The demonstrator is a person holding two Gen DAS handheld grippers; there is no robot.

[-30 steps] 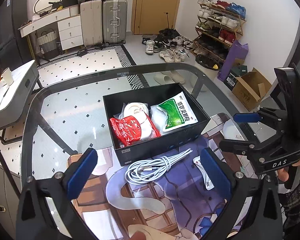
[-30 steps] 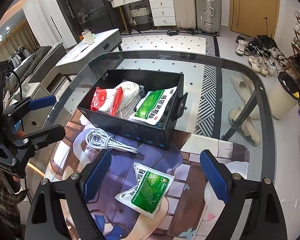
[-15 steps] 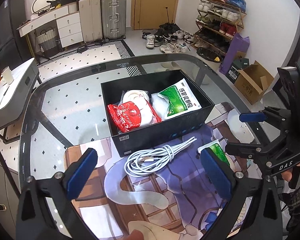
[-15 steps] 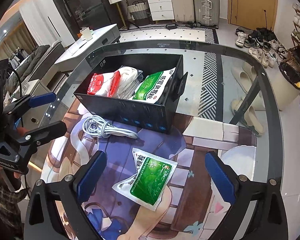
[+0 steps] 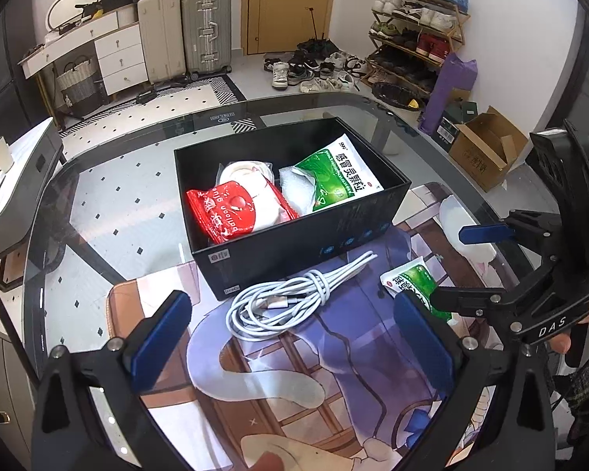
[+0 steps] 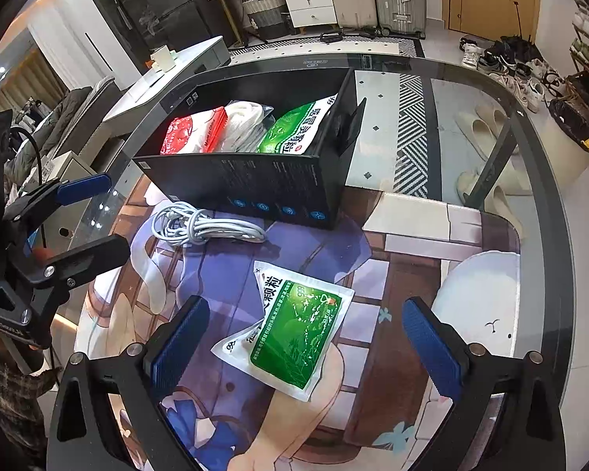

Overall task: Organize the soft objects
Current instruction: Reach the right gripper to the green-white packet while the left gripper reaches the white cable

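Observation:
A black box (image 5: pixel 294 243) (image 6: pixel 255 180) stands on the glass table and holds a red pouch (image 5: pixel 231 212) (image 6: pixel 188 133), a white packet (image 5: pixel 247 168) and a green-and-white pouch (image 5: pixel 333 176) (image 6: pixel 298 129). Before the box lies a coiled white cable (image 5: pixel 286 298) (image 6: pixel 200 227). A second green pouch (image 6: pixel 294 329) (image 5: pixel 412 282) lies flat on the printed mat. My right gripper (image 6: pixel 306 341) hangs wide open over this pouch, its pads not touching it. My left gripper (image 5: pixel 290 337) is open above the mat, just near of the cable.
The printed mat (image 6: pixel 231 274) covers the near part of the round glass table (image 5: pixel 110 204). Beyond the far rim are a white desk (image 6: pixel 184 66), suitcases (image 5: pixel 184 31), a shoe rack (image 5: pixel 416 31) and a cardboard box (image 5: pixel 487 149) on the floor.
Both grippers have sunk toward the table, so the cable and the loose green pouch look larger. The right gripper's jaws widened a little early on. Nothing was grasped.

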